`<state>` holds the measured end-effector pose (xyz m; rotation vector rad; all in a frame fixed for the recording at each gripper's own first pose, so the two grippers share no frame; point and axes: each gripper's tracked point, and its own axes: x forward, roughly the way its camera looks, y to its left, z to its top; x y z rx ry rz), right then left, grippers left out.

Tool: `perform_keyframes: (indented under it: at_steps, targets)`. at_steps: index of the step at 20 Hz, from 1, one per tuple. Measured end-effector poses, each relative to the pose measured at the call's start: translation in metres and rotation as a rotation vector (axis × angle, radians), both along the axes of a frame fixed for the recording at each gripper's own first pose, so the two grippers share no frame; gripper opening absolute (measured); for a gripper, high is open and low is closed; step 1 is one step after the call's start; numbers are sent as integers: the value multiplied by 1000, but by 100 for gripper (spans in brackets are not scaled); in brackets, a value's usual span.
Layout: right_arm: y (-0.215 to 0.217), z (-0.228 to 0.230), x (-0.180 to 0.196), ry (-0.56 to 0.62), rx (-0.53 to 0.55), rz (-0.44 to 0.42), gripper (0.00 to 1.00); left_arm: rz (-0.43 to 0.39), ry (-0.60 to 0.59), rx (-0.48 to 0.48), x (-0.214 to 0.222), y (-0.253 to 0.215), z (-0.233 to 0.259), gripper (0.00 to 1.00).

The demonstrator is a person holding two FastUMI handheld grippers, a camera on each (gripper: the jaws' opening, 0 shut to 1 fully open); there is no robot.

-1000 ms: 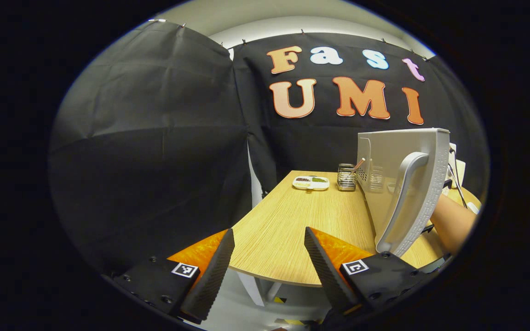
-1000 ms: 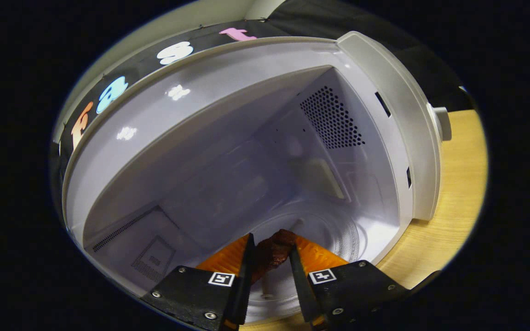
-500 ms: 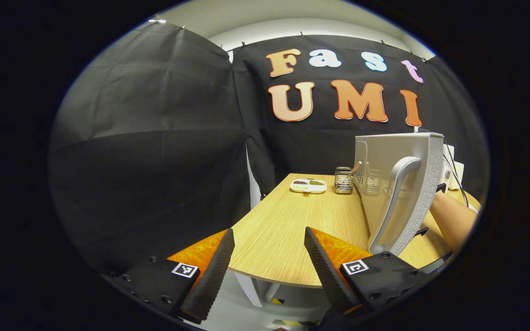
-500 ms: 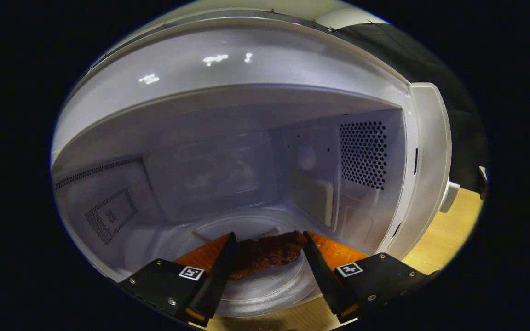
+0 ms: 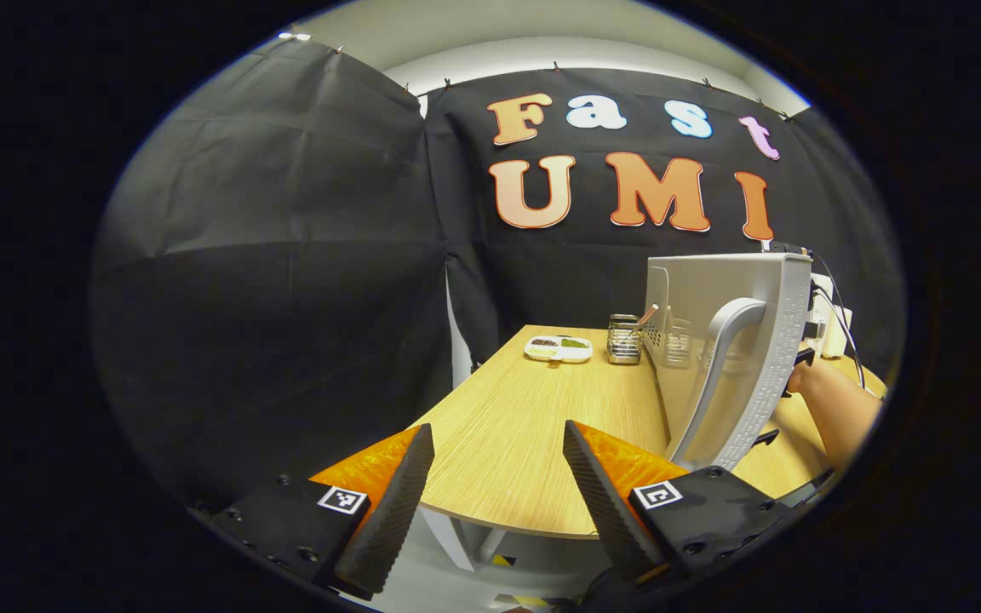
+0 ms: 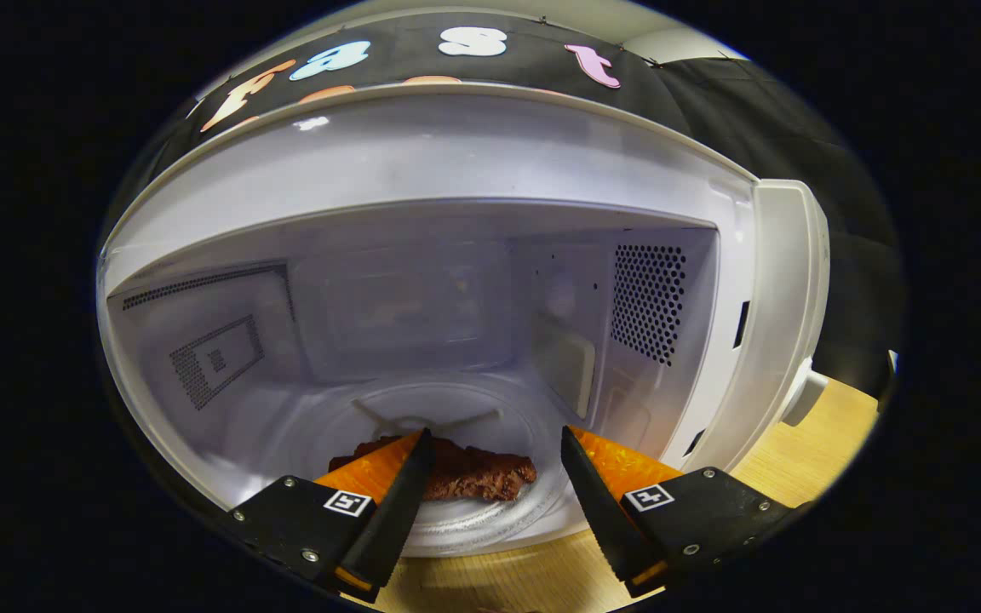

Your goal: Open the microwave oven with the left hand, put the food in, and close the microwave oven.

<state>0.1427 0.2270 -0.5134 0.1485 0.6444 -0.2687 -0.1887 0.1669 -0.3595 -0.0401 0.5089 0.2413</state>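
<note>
The food (image 6: 473, 472) now lies on the glass turntable (image 6: 490, 519) inside the microwave oven (image 6: 422, 255), at our six o'clock; our right gripper (image 6: 495, 489) has released it, fingers apart. Our left gripper (image 5: 495, 494) stays spread over the table (image 5: 542, 417).

Brown flat food piece (image 6: 473, 473) lying on round glass turntable (image 6: 456, 524) in white microwave (image 6: 763, 340); white divided dish (image 5: 558, 347) sitting left of wire-mesh holder (image 5: 624, 339), both on wooden table (image 5: 533, 426) behind open door (image 5: 733, 358).
</note>
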Motion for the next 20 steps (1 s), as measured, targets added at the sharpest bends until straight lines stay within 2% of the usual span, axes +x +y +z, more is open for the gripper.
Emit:
perform_keyframes:
  at_steps: [4, 8, 9, 11, 12, 13, 14, 16, 20]
  targets:
    - [3, 28, -29, -42, 0, 84, 93, -69, -10, -21, 19, -27, -4, 97]
    - [0, 72, -64, -104, -6, 232, 93, -136, -13, -12, 29, -55, -8, 97]
    - [-2, 83, -72, -119, -4, 269, 93, -151, -13, -17, 30, -63, -8, 90]
    - [-8, 101, -88, -145, -2, 324, 94, -173, -21, -15, 34, -77, -7, 97]
    - [-13, 110, -94, -158, 2, 338, 94, -169, -24, 7, 35, -77, -6, 97]
    - [-19, 116, -101, -165, 13, 347, 94, -174, -23, 15, 36, -82, -6, 90]
    - [-27, 123, -107, -172, 28, 353, 94, -182, -23, 10, 37, -89, -7, 93]
    - [-44, 134, -115, -184, 49, 356, 94, -213, -34, -18, 39, -108, -2, 90]
    - [-87, 155, -131, -218, 49, 344, 94, -300, -63, -45, 50, -158, 8, 94]
